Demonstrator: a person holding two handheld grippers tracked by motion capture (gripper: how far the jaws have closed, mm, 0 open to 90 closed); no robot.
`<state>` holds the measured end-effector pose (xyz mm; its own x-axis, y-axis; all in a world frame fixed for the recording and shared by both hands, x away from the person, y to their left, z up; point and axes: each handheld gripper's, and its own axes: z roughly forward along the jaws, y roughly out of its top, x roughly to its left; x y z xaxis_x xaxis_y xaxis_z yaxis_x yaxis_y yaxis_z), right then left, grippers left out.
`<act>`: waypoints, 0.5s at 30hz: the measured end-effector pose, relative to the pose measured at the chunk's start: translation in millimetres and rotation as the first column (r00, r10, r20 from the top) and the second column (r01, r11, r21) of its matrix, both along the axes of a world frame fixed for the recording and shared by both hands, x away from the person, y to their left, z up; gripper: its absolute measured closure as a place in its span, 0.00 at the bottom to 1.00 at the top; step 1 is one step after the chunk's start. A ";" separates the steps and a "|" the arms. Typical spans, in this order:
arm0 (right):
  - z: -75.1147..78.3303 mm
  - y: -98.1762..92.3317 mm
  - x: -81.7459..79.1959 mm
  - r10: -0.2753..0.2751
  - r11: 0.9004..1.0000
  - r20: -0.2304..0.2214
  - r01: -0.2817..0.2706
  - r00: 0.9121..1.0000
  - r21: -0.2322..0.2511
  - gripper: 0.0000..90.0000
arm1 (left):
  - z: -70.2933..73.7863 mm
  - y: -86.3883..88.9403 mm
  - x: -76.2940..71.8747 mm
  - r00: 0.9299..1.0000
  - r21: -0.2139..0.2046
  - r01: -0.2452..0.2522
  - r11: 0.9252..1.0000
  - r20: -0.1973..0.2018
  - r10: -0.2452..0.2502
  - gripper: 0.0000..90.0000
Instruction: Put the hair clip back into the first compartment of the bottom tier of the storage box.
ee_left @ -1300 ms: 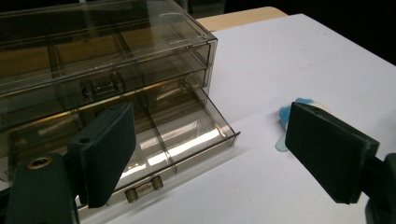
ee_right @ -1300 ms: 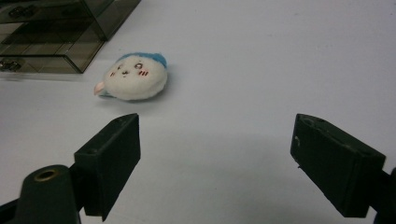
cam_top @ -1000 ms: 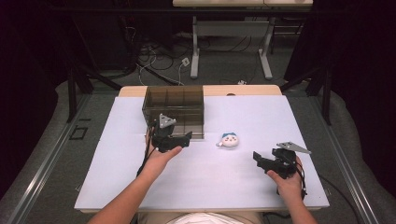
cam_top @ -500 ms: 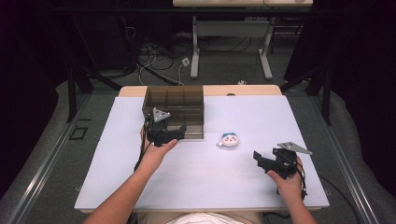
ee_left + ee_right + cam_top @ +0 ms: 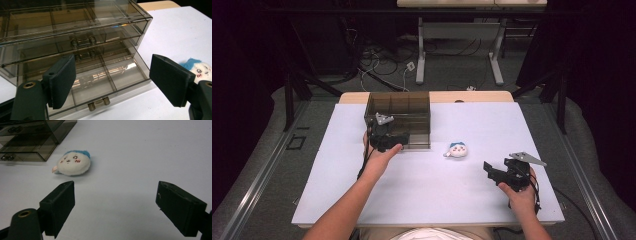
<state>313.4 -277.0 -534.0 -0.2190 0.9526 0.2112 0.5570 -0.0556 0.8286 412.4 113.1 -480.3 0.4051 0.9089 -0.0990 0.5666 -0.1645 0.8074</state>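
Note:
A smoky clear drawer box stands at the table's far left-centre. Its bottom drawer is pulled out, empty, with a small metal knob at its front. My left gripper hovers at that drawer's front, open; its jaws have just been closing a little and press on nothing. A small white plush face with a blue top lies on the table to the right of the box. My right gripper rests near the front right, open and empty, pointing toward the plush.
The white table has bare surface in the middle and front. The box's upper drawers are pushed in. Beyond the far edge are table legs and cables on the floor.
My left gripper has shifted slightly left and toward the box front. The right gripper and the plush have stayed put.

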 end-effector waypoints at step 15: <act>0.4 -0.1 -0.2 0.001 1.000 0.002 -0.001 1.000 0.007 0.17 | 11.7 -51.3 9.1 0.992 0.057 0.124 0.991 0.008 -0.125 0.25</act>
